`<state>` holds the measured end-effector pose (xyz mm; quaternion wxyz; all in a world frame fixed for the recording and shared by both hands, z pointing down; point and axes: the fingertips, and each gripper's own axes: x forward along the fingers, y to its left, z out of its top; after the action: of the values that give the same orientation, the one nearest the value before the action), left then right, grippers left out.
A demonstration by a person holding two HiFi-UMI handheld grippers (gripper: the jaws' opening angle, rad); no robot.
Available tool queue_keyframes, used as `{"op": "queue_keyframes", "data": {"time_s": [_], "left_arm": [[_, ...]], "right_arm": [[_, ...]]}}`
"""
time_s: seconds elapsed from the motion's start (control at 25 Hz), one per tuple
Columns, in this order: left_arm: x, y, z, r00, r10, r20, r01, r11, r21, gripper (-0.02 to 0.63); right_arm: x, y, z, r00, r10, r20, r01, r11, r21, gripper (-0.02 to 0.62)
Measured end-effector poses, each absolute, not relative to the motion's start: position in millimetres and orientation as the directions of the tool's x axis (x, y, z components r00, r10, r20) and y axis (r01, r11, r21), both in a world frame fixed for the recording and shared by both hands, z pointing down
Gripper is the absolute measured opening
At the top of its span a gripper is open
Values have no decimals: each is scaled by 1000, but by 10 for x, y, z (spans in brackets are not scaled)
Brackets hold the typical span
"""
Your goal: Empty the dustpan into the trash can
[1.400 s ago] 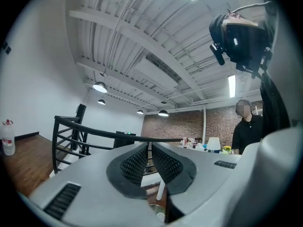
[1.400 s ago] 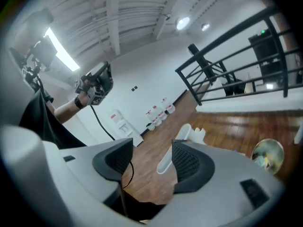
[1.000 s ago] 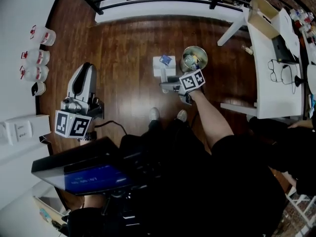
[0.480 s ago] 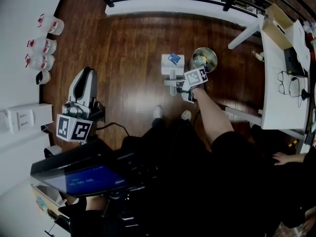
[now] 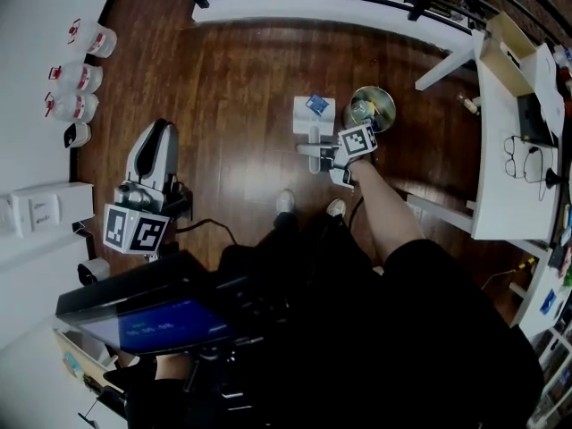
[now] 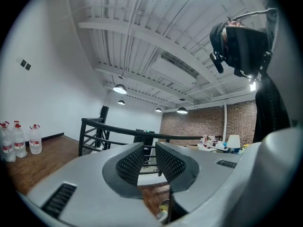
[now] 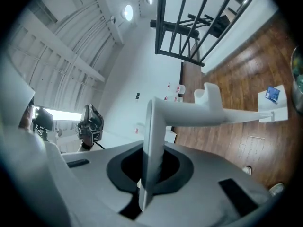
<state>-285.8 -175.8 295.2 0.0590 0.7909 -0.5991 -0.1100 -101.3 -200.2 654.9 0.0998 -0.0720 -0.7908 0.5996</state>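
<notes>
As the dustpan (image 5: 313,114) looks light, stiff and slick, the right gripper (image 5: 315,153) has just clamped its handle end, trash can (image 5: 371,107) at 3 o'clock.

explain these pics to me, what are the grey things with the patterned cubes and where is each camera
There is no robot here. A person holds a two-jaw hand tool, a gripper, in each hand. The patterned cubes are part of those tools.

The head view comes from a camera on the person's head, looking down at the wooden floor. The two gripper views come from cameras riding on each tool, looking along its jaws.

The left gripper has its jaws a little apart with nothing between them. The right gripper has just been closing its jaws, which now clamp the handle of the white dustpan. A blue scrap lies in the dustpan. Beside it stands the metal trash can. Bottles stand along the wall.
</notes>
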Motion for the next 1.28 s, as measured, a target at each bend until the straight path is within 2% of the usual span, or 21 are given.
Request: {"op": "queue_keyframes", "data": {"time_s": [0.52,0.76,1.28], "left_arm": [[-2825,-1845,3001,288,-952,-100,-922,-304,241,69],[-2859,-1836,3036,308,-946,-102,-910,-324,257,69],[-2706,-1862,3216,372,-921,-120,-861,-390,325,83]], "right_arm": [[-981,-1996,6443,-963,245,116,-26,343,-939,15],[-949,-2040,6362,-975,195,105,-29,357,-934,25],[-853,-1704,5896,-961,252,115,4,429,-903,38]]}}
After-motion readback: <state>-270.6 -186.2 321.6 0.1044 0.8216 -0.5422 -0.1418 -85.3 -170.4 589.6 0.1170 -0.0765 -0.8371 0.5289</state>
